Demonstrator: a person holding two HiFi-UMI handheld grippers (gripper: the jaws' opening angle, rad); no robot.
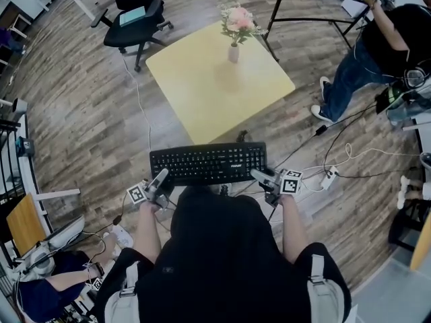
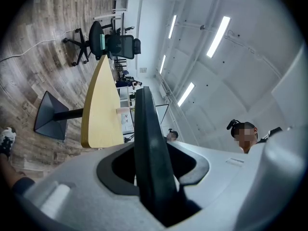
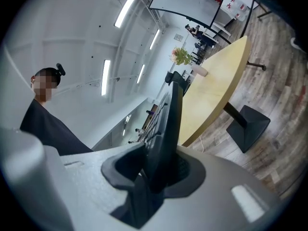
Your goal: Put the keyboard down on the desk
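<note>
A black keyboard (image 1: 207,163) hangs level in the air in front of the person, just short of the near corner of the yellow desk (image 1: 202,93). My left gripper (image 1: 161,177) is shut on its left end and my right gripper (image 1: 260,176) is shut on its right end. In the left gripper view the keyboard (image 2: 148,148) runs edge-on between the jaws, with the desk (image 2: 102,105) beyond. The right gripper view shows the keyboard (image 3: 168,124) clamped the same way, with the desk (image 3: 216,95) ahead.
A vase of pink flowers (image 1: 236,31) stands near the desk's far corner. A black office chair (image 1: 133,12) sits behind the desk on the left. Cables and a power strip (image 1: 328,177) lie on the wooden floor at the right, near another person (image 1: 377,52).
</note>
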